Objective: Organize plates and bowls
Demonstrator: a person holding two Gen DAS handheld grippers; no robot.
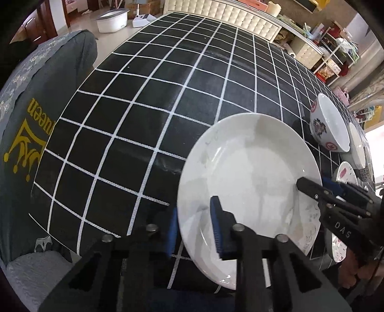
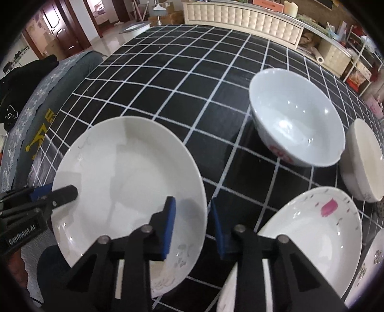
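Note:
A large white plate point(image 1: 249, 182) point(image 2: 127, 189) lies on the black checked tablecloth. My left gripper point(image 1: 195, 228) straddles its left rim, one blue pad under and one over the rim, with a gap left. My right gripper point(image 2: 193, 228) straddles the plate's right rim in the same way. Each gripper shows in the other's view, the right one point(image 1: 309, 187) and the left one point(image 2: 62, 194). A white bowl with red marks point(image 2: 297, 124) point(image 1: 328, 124) stands to the right. A plate with a pink flower point(image 2: 312, 235) lies at the near right.
A cream bowl point(image 2: 364, 160) stands at the right edge, beside the flowered plate. Another patterned dish point(image 2: 376, 256) peeks in at the far right. A grey cushioned chair point(image 1: 36, 108) stands at the table's left side. A tufted bench point(image 2: 242, 21) lines the far edge.

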